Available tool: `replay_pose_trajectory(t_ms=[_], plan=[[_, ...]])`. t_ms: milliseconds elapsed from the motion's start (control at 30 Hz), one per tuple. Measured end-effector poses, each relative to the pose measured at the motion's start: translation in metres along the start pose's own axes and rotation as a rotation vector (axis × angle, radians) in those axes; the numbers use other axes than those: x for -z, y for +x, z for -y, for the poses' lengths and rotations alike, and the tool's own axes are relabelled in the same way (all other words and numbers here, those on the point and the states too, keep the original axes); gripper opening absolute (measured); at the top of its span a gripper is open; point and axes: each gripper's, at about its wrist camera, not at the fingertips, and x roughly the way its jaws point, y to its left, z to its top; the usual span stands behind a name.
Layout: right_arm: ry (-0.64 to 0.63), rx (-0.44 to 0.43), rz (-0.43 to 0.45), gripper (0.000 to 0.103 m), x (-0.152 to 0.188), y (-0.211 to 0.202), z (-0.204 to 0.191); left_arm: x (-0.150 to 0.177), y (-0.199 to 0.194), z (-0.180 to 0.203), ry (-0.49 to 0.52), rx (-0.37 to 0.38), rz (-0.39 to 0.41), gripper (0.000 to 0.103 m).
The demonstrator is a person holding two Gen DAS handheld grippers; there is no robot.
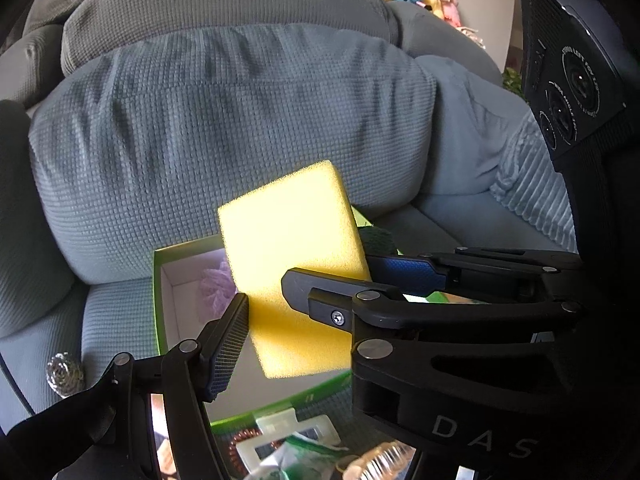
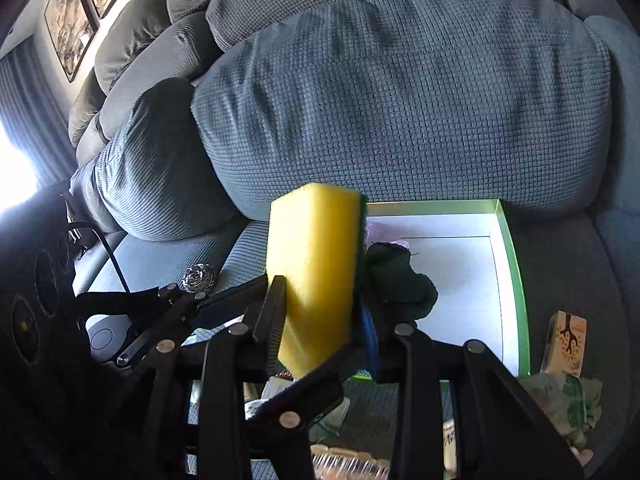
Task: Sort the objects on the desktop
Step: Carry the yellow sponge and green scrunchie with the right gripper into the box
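A yellow sponge [image 1: 292, 248] with a green scrub side stands on edge in the air over the near left part of a green-rimmed white box [image 2: 514, 264]. My right gripper [image 2: 320, 292] is shut on the sponge [image 2: 316, 264] across its thickness, one finger on the yellow face and the blue pad on the green side. My left gripper [image 1: 296, 320] holds the sponge across its width. Its textured pad [image 1: 230, 336] lies flush on the sponge's left edge, and the other finger is mostly hidden behind the right gripper [image 1: 336, 272].
In the box [image 1: 158, 280] lie a purple fluffy thing [image 1: 216, 288] and a dark cloth [image 2: 400, 280]. A steel scourer [image 2: 198, 276] sits on the sofa seat to the left. A small printed carton [image 2: 566, 344], a green-white wrapper [image 2: 568, 400] and a white plastic frame [image 1: 288, 436] lie nearer. A big cushion [image 2: 400, 100] rises behind.
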Motion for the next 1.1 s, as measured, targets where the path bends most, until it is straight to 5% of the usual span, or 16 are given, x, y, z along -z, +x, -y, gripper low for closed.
replay_pose_trajectory(t_ms=[700, 833, 933, 1100], plan=[[0.107, 0.074, -0.108, 0.043, 0.007, 0.050, 0.037, 0.007, 0.061, -0.017, -0.052, -0.001, -0.134, 0.068], [0.115, 0.124, -0.110, 0.063, 0.007, 0.051, 0.041, 0.009, 0.068, -0.021, -0.059, -0.061, -0.177, 0.090], [0.127, 0.163, -0.119, 0.082, 0.008, 0.049, 0.044, 0.012, 0.067, -0.025, -0.067, -0.112, -0.181, 0.093], [0.148, 0.173, -0.139, 0.083, 0.011, 0.047, 0.051, 0.016, 0.069, -0.024, -0.086, -0.136, -0.194, 0.095]])
